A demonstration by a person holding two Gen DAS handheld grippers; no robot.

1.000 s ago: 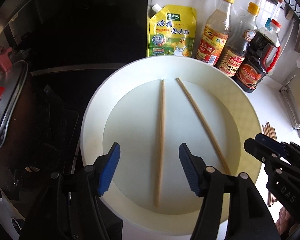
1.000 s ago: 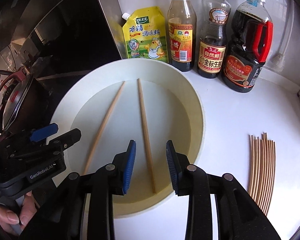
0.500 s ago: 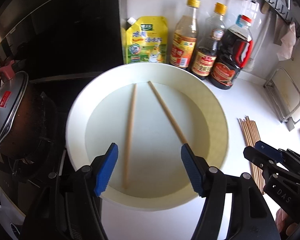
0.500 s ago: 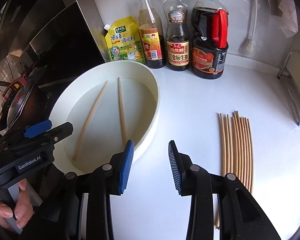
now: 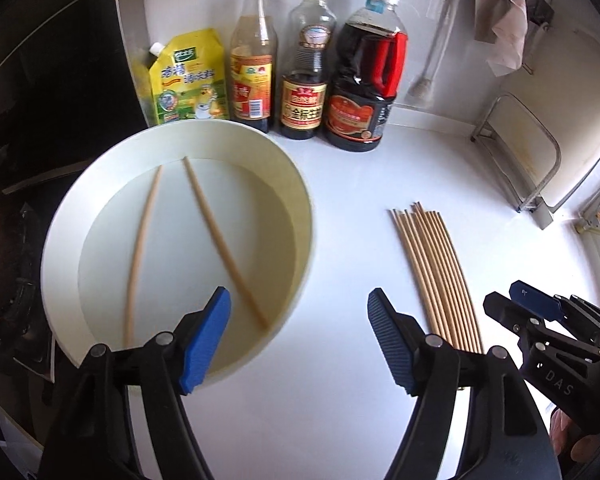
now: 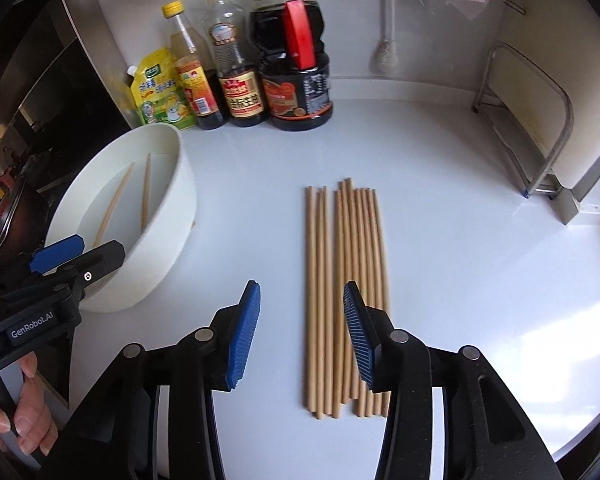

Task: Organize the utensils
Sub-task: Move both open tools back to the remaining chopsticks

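Note:
A round white basin (image 5: 300, 184) (image 6: 180, 184) sits at the left of the white counter with two wooden chopsticks (image 5: 220, 240) (image 6: 145, 192) lying in it. A bundle of several wooden chopsticks (image 5: 436, 272) (image 6: 344, 292) lies flat on the counter to its right. My left gripper (image 5: 298, 336) is open and empty, over the counter between the basin's right rim and the bundle. My right gripper (image 6: 300, 332) is open and empty, its jaws either side of the bundle's near half, above it.
A yellow seasoning pouch (image 5: 188, 80) and three sauce bottles (image 5: 306, 64) stand along the back wall. A metal rack (image 6: 532, 128) is at the right. A dark stove with a pot (image 6: 4, 216) lies left of the basin.
Both grippers have swung right, away from the basin. The right gripper now hovers over the chopstick bundle; the left sits between basin and bundle. Both stay open.

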